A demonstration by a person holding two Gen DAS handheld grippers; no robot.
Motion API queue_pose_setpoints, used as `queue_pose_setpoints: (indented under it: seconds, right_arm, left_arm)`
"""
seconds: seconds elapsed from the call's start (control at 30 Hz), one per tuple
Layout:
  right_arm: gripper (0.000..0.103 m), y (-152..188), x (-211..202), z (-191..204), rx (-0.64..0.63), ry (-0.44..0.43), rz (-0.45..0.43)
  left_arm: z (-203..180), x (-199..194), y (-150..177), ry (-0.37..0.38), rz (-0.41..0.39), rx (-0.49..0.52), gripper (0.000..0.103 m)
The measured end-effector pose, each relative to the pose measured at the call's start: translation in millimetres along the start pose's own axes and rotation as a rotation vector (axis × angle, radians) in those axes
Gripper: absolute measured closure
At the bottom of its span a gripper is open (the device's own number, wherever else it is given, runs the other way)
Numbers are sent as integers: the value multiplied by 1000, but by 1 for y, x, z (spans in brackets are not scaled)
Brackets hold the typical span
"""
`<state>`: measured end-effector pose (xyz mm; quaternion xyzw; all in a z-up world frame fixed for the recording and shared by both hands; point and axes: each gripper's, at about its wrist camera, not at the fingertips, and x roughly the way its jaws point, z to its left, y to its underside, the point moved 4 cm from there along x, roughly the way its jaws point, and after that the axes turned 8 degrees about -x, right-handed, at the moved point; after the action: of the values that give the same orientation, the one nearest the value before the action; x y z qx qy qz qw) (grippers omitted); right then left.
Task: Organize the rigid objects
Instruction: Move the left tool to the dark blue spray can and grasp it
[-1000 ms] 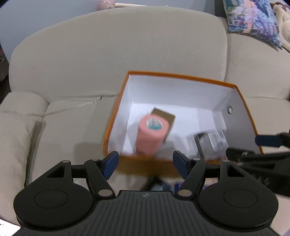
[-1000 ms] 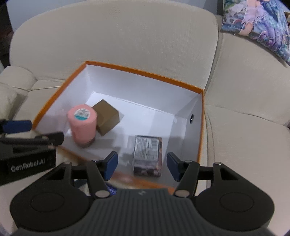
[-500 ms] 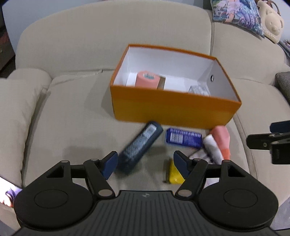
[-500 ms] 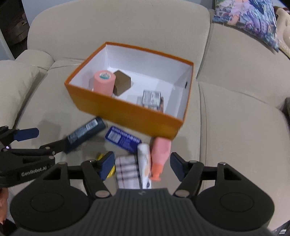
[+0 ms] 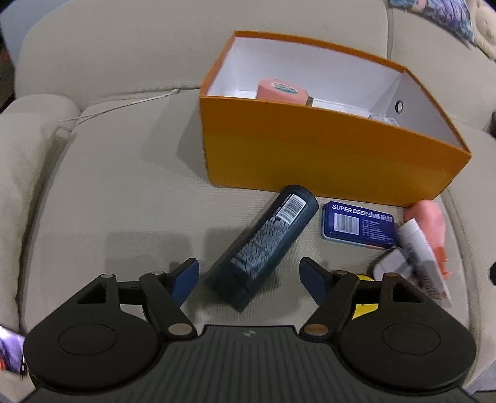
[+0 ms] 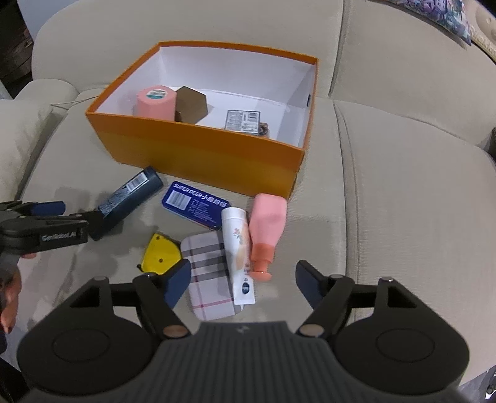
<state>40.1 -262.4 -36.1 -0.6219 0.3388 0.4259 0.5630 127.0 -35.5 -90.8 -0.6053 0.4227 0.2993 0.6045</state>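
An orange box (image 6: pixel 201 145) stands on the sofa seat and holds a pink tape roll (image 6: pixel 153 102), a brown carton (image 6: pixel 190 105) and a flat packet (image 6: pixel 243 121). In front of it lie a dark bottle (image 5: pixel 263 245), a blue tin (image 6: pixel 195 204), a white tube (image 6: pixel 238 248), a pink bottle (image 6: pixel 266 226), a yellow tool (image 6: pixel 161 252) and a plaid case (image 6: pixel 210 279). My left gripper (image 5: pixel 249 271) hovers over the dark bottle's base, jaws opening, pads clear of it. My right gripper (image 6: pixel 242 272) hangs above the tube and pink bottle, jaws opening, gripping nothing.
The beige sofa's backrest (image 6: pixel 186 28) rises behind the box and an armrest (image 5: pixel 18 130) bounds the left. Bare seat cushion (image 6: pixel 403 201) spreads to the right of the items. A patterned pillow (image 6: pixel 449 15) sits at the far right. A person's hand (image 6: pixel 9 297) holds the left gripper.
Both grippers drew back from above the box to the seat in front of it and sank lower. Their jaws spread wider. The loose items on the seat came into view.
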Motion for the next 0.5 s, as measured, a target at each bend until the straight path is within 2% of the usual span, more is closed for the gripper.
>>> queue_pose_setpoints:
  seconds: [0.17, 0.37, 0.43, 0.5]
  right_arm:
    - [25, -4, 14, -9, 27, -1, 17]
    - [24, -8, 31, -23, 98, -11, 36]
    - [24, -9, 35, -28, 127, -13, 39]
    - [24, -11, 39, -33, 154, -15, 38]
  left_arm:
    - [-13, 18, -6, -5, -25, 78, 16]
    - [-21, 49, -5, -46, 21, 124, 17]
    - [-20, 57, -5, -67, 28, 121, 16]
    - [-16, 63, -6, -44, 59, 77, 16]
